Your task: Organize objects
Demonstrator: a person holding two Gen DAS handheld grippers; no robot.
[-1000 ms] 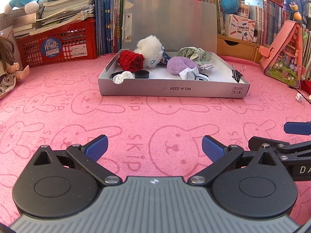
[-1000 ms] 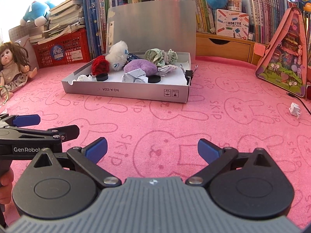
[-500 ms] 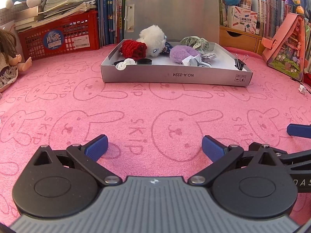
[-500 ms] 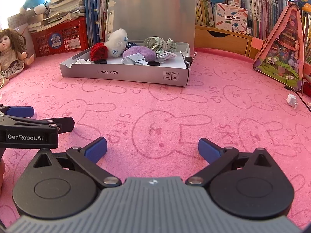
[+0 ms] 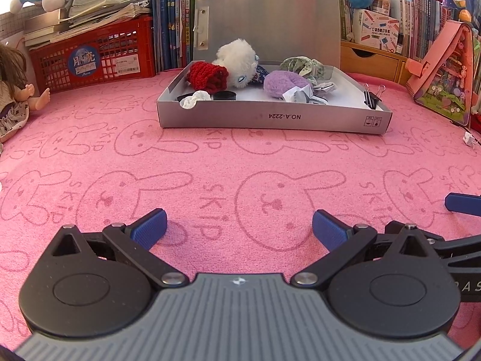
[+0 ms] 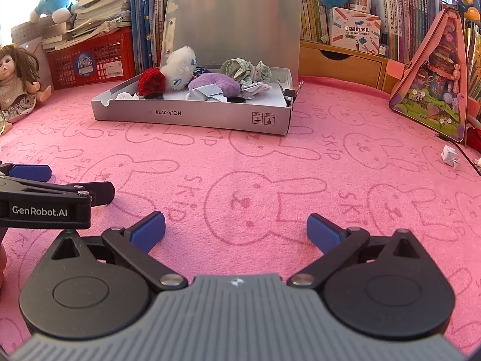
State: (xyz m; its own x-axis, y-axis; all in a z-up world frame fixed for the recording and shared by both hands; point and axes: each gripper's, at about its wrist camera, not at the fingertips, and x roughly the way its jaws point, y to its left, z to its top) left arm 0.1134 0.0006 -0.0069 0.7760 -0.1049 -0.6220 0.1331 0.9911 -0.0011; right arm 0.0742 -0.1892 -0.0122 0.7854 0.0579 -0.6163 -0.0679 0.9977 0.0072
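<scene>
Pink bunny-print mat (image 5: 240,162), mostly bare. Grey file box (image 5: 273,118), lid up, sits far ahead of both grippers, long side facing them; holds a white plush toy (image 5: 237,60), red knit piece (image 5: 207,76) and purple pouch (image 5: 282,82). Stray crumpled paper (image 6: 449,156) lies well right of the box, nearer the right gripper (image 6: 236,230). Right gripper low over mat, fingers wide, empty. Left gripper (image 5: 239,227) alongside, likewise wide, empty. Likely next: right reaches right-forward for the paper.
</scene>
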